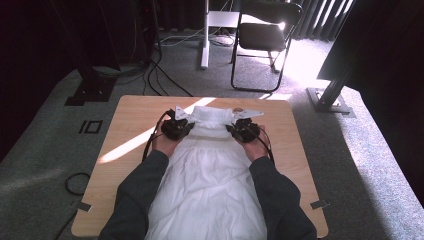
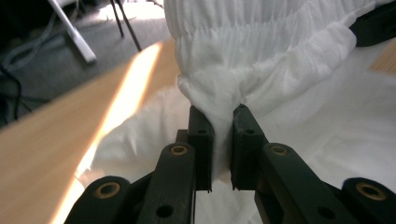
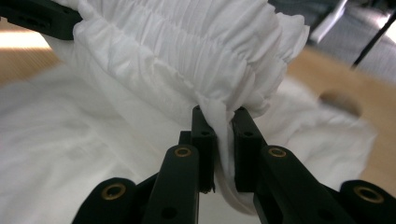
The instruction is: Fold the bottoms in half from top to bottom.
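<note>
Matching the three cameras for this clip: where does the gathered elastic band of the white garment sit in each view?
High view: the gathered band lies at the table's far middle, between the left gripper and the right gripper.
Left gripper view: upper centre to right, above the jaws shut on the fabric.
Right gripper view: across the top, jaws shut on cloth just beneath.
Shared landmark: the wooden table.

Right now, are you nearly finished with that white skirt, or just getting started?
Closer to the start. Done: the white skirt lies spread along the table, and both grippers have hold of its gathered waistband. In hand: the left gripper and the right gripper each pinch a bunch of cloth at opposite ends of the band, which looks lifted off the table. Left: no fold shows yet, so probably the folding itself.
</note>
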`<state>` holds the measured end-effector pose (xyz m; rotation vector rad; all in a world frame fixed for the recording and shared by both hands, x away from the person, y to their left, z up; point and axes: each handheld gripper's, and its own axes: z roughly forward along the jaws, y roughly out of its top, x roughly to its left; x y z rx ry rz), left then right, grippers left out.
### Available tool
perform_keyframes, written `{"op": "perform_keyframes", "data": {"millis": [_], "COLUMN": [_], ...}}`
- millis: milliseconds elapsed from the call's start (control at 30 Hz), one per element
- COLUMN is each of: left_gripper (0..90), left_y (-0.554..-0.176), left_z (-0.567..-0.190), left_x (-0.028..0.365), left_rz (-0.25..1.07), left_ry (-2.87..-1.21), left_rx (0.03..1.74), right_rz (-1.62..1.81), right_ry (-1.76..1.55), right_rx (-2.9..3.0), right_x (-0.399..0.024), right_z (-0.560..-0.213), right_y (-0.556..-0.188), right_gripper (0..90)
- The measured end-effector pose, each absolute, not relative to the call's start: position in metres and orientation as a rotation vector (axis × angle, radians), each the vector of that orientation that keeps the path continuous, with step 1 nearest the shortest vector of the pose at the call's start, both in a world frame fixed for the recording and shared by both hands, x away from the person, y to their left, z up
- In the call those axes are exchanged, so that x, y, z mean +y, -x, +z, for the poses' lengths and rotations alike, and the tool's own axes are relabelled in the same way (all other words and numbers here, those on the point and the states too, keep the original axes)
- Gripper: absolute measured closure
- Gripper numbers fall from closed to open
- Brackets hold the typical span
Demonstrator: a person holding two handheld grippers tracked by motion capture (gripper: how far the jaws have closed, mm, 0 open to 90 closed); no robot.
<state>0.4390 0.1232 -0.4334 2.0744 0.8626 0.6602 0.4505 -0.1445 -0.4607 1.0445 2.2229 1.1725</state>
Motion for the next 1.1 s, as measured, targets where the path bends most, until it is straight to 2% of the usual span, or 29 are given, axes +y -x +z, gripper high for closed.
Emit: {"op": "perform_keyframes", "data": {"millis": [67, 200, 300, 367, 400, 433, 667, 733, 867, 1100], "left_gripper": [82.0, 81.8, 81.6, 81.5, 81.2, 81.2, 80.4, 80.4, 80.5, 80.5], "left_y": [-0.422, -0.388, -0.363, -0.349, -0.343, -0.336, -0.305, -0.302, -0.307, -0.339], "left_z": [-0.409, -0.382, -0.388, -0.403, -0.412, -0.422, -0.494, -0.513, -0.538, -0.538], "left_x": [0.126, 0.129, 0.13, 0.129, 0.128, 0.127, 0.12, 0.117, 0.113, 0.117], "left_rz": [0.685, 0.704, 0.693, 0.661, 0.64, 0.617, 0.412, 0.389, 0.439, 0.502], "left_ry": [-2.019, -1.981, -2.008, -2.051, -2.075, -2.102, -2.246, -2.316, -2.41, -2.422], "left_rx": [0.813, 0.731, 0.696, 0.684, 0.677, 0.675, 0.72, 0.728, 0.716, 0.723], "right_rz": [1.224, 1.268, 1.272, 1.241, 1.209, 1.209, 1.156, 1.116, 1.08, 1.02], "right_ry": [-0.94, -0.869, -0.823, -0.799, -0.798, -0.798, -0.896, -0.947, -0.994, -1.035], "right_rx": [2.151, 2.12, 2.143, 2.176, 2.22, 2.22, 2.379, 2.446, 2.49, 2.482], "right_x": [-0.15, -0.156, -0.159, -0.16, -0.162, -0.162, -0.17, -0.169, -0.165, -0.149], "right_z": [-0.42, -0.396, -0.394, -0.404, -0.422, -0.422, -0.494, -0.52, -0.537, -0.546], "right_y": [-0.429, -0.408, -0.384, -0.369, -0.355, -0.355, -0.319, -0.312, -0.312, -0.334], "right_gripper": [82.4, 82.4, 82.3, 82.3, 82.3, 82.3, 82.2, 82.1, 81.9, 81.6]}}
